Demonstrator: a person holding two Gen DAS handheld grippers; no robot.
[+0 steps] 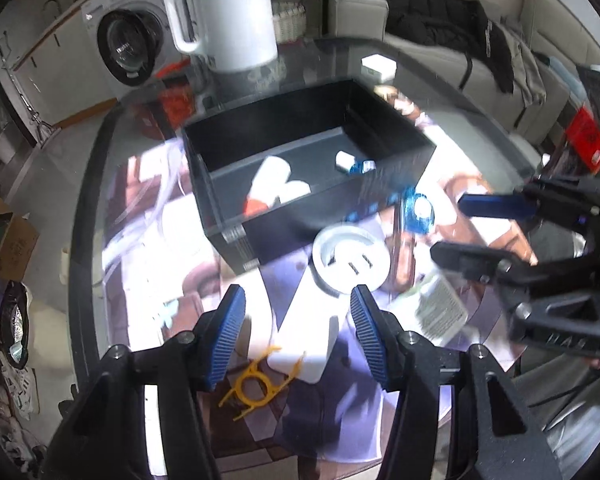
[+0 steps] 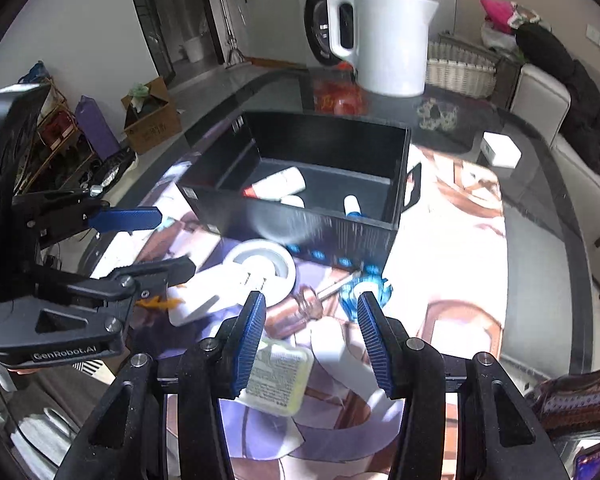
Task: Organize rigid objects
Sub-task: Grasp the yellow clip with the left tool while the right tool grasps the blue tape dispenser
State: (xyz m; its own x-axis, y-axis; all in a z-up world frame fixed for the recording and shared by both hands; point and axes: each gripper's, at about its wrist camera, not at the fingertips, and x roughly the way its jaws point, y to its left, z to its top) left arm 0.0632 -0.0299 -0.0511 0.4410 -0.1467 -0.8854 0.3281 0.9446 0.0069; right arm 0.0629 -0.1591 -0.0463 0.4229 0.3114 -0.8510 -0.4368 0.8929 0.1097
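Over the white charger block [image 1: 308,336], lower spread, empty left fingers [image 1: 236,320] straight, squeeze its sides, keep right fingers [image 2: 252,328], also spread and empty, away.

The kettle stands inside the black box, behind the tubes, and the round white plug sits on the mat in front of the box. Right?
Not quite. The kettle stands on the table behind the black box, not inside it, as the right wrist view shows. The round white plug does sit in front.
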